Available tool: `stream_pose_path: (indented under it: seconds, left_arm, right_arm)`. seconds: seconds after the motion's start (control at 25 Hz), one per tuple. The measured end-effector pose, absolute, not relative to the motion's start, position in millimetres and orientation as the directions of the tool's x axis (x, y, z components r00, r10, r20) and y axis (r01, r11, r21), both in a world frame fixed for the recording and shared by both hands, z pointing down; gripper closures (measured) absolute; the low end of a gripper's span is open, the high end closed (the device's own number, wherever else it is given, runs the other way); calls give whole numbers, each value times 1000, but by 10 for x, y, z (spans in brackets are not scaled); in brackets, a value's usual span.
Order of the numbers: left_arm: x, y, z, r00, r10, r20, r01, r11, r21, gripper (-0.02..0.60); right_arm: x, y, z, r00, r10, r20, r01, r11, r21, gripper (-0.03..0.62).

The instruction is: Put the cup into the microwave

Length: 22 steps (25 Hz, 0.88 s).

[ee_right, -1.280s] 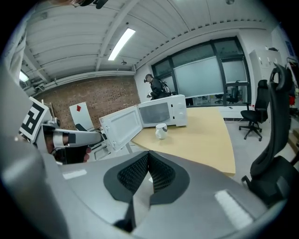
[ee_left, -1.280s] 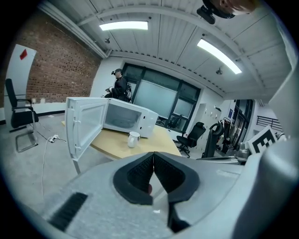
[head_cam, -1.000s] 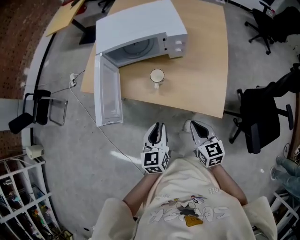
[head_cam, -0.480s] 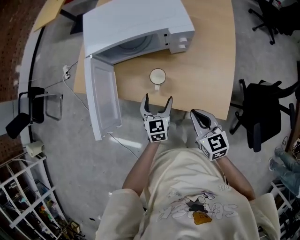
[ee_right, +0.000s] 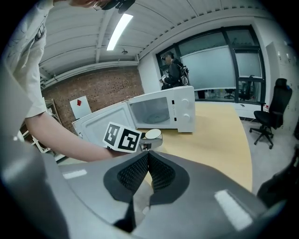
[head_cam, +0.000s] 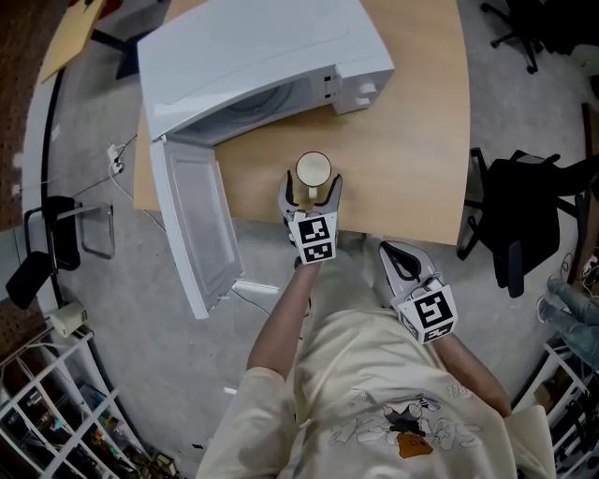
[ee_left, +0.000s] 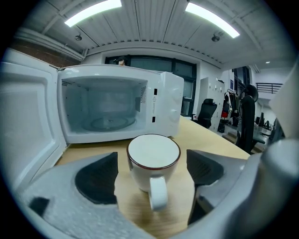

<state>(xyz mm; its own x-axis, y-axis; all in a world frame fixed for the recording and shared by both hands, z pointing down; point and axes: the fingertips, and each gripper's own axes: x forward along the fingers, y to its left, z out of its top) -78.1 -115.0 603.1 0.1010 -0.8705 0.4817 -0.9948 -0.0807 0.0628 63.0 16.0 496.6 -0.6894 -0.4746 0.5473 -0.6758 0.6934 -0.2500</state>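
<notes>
Bright ceiling strips (ee_left: 93, 11), fisheye-warped edges

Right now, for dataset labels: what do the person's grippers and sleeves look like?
Both grippers, left and right, have pale grey fingers with black ribbed pads and a black-and-white marker cube. Cream short-sleeved T-shirt, cartoon print. The left fingers are opening, cup between them.
</notes>
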Motion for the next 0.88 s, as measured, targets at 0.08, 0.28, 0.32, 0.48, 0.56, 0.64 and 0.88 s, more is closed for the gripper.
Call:
stream_pose_path:
  seconds: [0.08,0.28,0.32,0.48,0.56,0.64,0.88]
  left_arm:
    - [-771,-1236,6047,109,-875,472,-994,-94,55,121]
    - [-768,-1372,6125,128,-883,452,-992,-114,58,123]
    - [-771,-1379,6140,130,-882,452,-991,-118,56,131]
    - [-747,-1401,6139,132,-883,451,-991,-134,27,189]
    - [-743,-1408,6139,124,-883,452,-992,-126,25,190]
    - [-746,-1404,6144,123,-882,456,-992,-123,30,190]
    - [-790,-1410,6010,131,-884,449,-991,-117,59,190]
  right_arm:
    - [638,137,4980,-679,-479,556,-685,685,-248,586]
    - [626,116,5053,-660,-489,570,-704,668,-241,587]
    - [623,121,5066,-655,-491,574,-708,664,-240,587]
    - [631,98,5090,-639,-506,579,-727,644,-238,586]
    - [642,78,5106,-633,-513,579,-733,638,-236,586]
    - [650,62,5115,-629,-519,579,-738,632,-235,586]
    - [648,-13,5137,-620,-538,571,-751,618,-233,586]
